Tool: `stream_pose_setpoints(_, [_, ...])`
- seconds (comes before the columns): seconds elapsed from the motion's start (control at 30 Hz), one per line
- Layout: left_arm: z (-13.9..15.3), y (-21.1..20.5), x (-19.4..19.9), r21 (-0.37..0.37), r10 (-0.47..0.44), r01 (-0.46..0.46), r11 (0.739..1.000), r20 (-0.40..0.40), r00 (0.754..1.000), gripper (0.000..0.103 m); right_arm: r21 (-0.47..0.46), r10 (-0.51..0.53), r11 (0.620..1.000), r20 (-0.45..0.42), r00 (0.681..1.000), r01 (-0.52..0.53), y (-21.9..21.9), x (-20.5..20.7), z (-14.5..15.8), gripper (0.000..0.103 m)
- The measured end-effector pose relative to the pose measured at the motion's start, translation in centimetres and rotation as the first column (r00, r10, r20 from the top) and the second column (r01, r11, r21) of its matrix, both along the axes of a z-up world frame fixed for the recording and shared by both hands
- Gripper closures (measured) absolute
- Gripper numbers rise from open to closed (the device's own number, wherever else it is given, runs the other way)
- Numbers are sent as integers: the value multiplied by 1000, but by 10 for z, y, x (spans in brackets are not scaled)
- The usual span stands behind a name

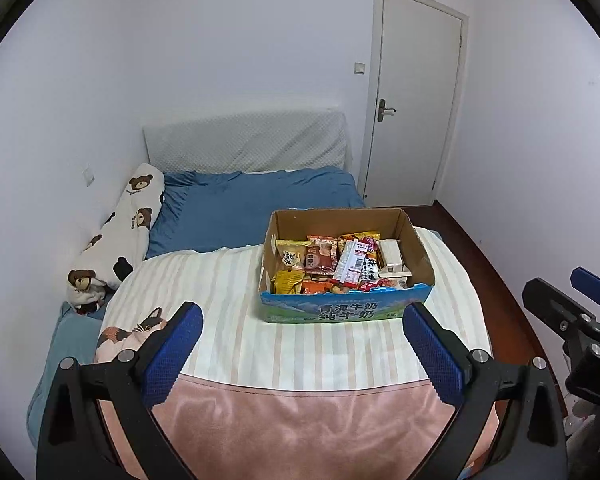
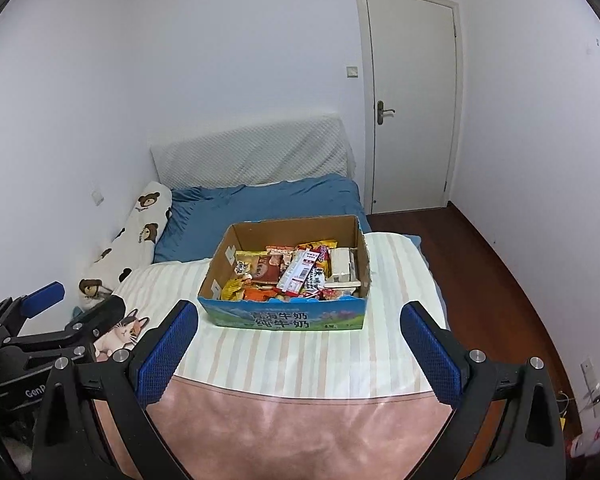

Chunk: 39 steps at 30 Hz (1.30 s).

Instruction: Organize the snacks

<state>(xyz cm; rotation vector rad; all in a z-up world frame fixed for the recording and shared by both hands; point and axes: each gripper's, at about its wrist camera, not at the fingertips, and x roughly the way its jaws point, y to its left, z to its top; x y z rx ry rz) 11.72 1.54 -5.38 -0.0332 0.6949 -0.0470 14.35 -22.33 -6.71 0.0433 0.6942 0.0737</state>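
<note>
Left tongs (image 1: 302, 312), right tongs (image 2: 298, 312): both spread wide, empty.

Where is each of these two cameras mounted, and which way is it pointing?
Left wrist view: sits on the left claw, looking along its open blue fingers at the snack box on the bed; the right claw shows at the right edge.
Right wrist view: sits on the right claw, facing the same box; the left claw shows at the left edge.
Shared: box, bed, bear pillow, door.
</note>
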Motion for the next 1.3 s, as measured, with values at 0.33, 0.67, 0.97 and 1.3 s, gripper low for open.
stream_pose_setpoints(0.33, [-20,-4,28,13,18,-18,1000,-25,1000,0,3,-45,999,-35,998,45,-5,25,-22,0])
stream_pose_setpoints(0.67, [-48,-13,83,36,26,-23,999,-85,996,0,3,-77,997,-59,995,77,-13,76,-45,0])
stream_pose_setpoints(0.97, [-76,-18,133,35,25,-19,999,-171,985,0,-8,-99,995,-109,989,98,-17,128,-69,0])
stream_pose_setpoints(1.3, [-94,-20,167,39,15,-6,999,-229,973,0,-20,-127,992,-181,975,126,-21,173,-101,0])
